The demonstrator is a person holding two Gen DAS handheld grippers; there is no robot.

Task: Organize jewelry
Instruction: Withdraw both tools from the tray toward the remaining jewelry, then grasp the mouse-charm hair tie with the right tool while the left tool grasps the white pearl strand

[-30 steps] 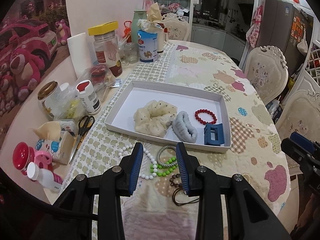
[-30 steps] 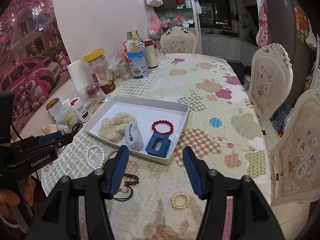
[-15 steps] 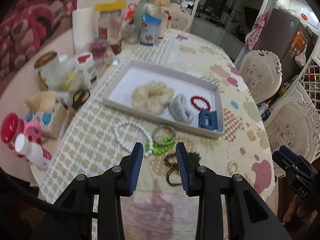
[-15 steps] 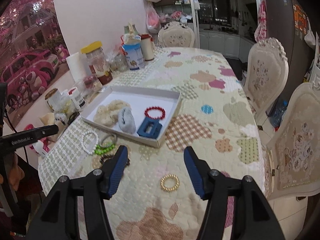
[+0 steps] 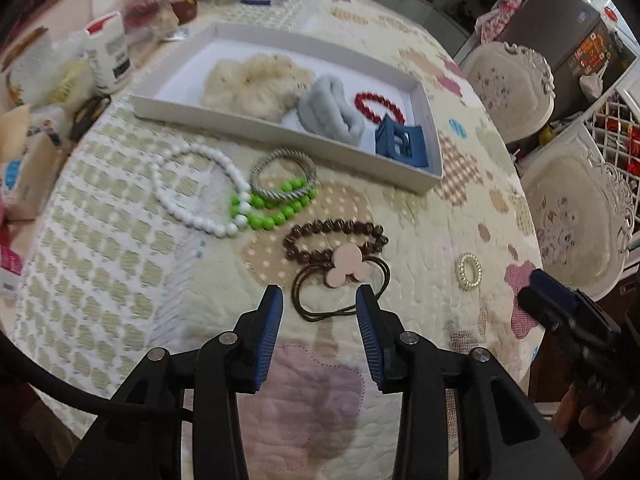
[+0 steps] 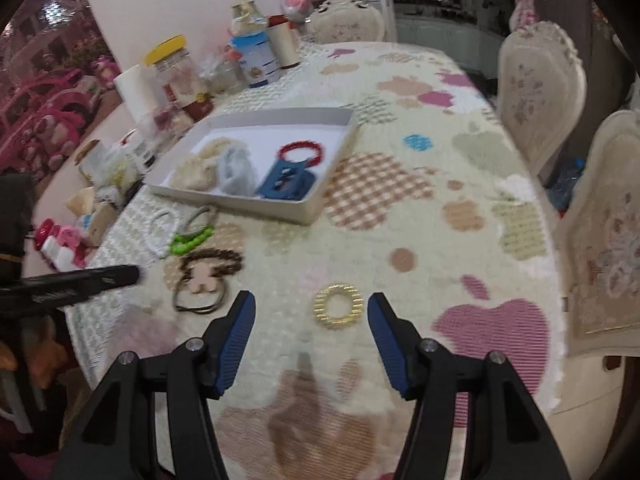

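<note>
Hair tie (image 5: 340, 284) lying flat, long axis crosswise, charm on far side, left claw (image 5: 319, 308) spread, right claw (image 6: 311, 316) spread

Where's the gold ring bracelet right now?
The gold ring bracelet lies on the tablecloth just ahead of the open right claw, apart from the other jewelry, nearer than the white tray.

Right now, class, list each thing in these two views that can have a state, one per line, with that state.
Left gripper: open, holding nothing, above the black hair tie.
Right gripper: open, holding nothing, near the gold ring.
White tray: no lid, partly filled.
Red bracelet: in the tray.
Blue clip: in the tray.
Brown beads: on the cloth, outside the tray.
Yellow-lidded jar: lid on.
</note>
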